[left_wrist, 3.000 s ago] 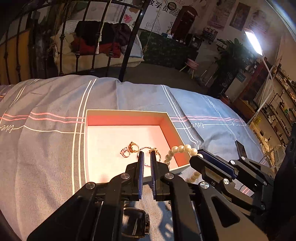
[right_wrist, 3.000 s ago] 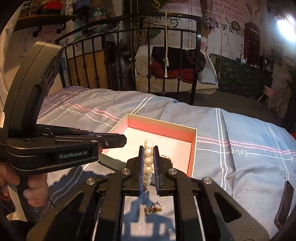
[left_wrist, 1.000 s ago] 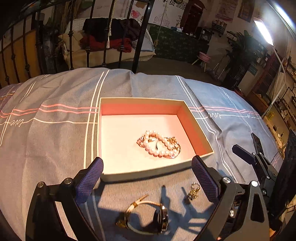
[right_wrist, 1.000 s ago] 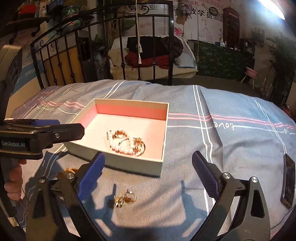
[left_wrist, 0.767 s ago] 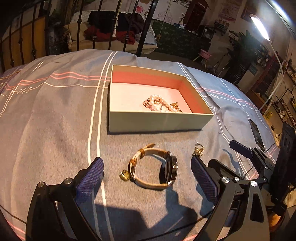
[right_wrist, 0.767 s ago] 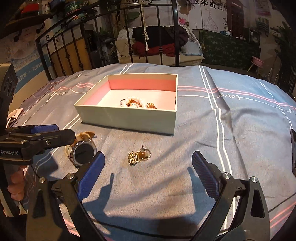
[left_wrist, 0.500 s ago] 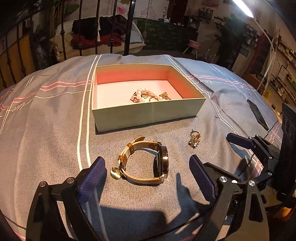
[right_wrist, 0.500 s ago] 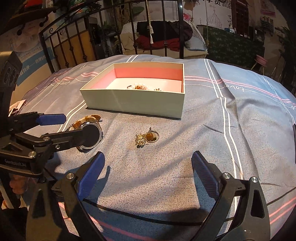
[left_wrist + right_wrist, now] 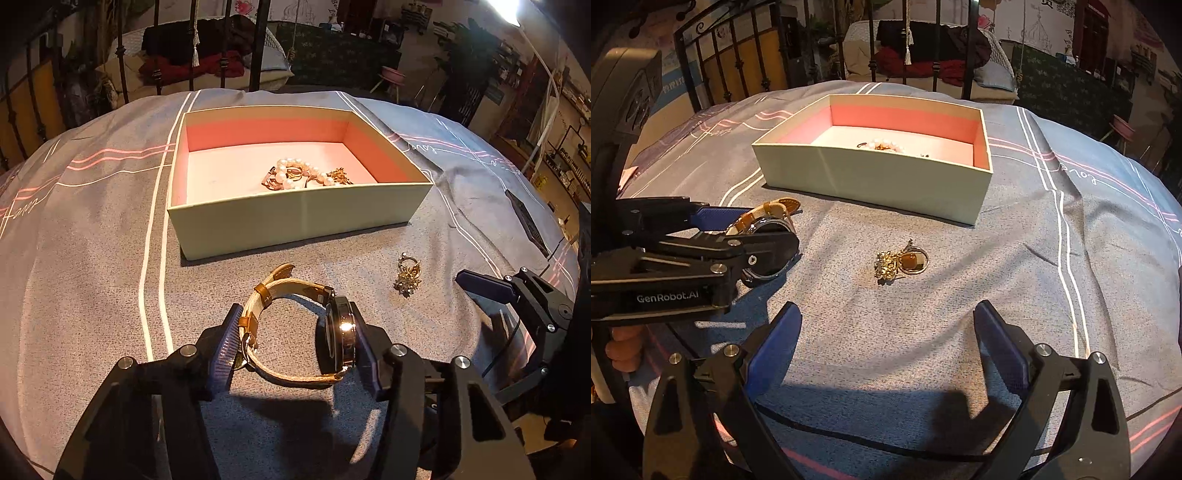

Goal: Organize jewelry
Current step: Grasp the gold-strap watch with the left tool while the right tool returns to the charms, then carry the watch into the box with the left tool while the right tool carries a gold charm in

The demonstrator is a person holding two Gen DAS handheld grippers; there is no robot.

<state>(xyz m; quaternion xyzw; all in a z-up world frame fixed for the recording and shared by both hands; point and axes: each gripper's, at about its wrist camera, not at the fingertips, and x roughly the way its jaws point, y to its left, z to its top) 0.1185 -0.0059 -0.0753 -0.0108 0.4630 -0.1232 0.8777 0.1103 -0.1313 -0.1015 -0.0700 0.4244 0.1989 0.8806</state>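
A cream box with a pink lining [image 9: 295, 218] sits on the grey bedspread and holds a pearl bracelet [image 9: 299, 173] with gold pieces. A wristwatch with a tan strap [image 9: 295, 325] lies in front of the box. My left gripper [image 9: 295, 347] has closed in around the watch, its pads touching the strap and the case. It also shows in the right wrist view [image 9: 738, 236], with the watch [image 9: 764, 229] between its fingers. A gold ring and charm [image 9: 901, 264] lie ahead of my right gripper [image 9: 886, 339], which is wide open and empty; the charm also shows in the left wrist view [image 9: 408, 275].
The box [image 9: 871, 177] stands past the loose jewelry. A dark phone [image 9: 526, 221] lies on the bedspread at the right. A black iron bed rail [image 9: 871, 48] runs behind the bed. The bedspread slopes away at its edges.
The pearl bracelet went from my right gripper into the box. Both grippers opened and pulled back. My left gripper then moved onto the watch and narrowed around it.
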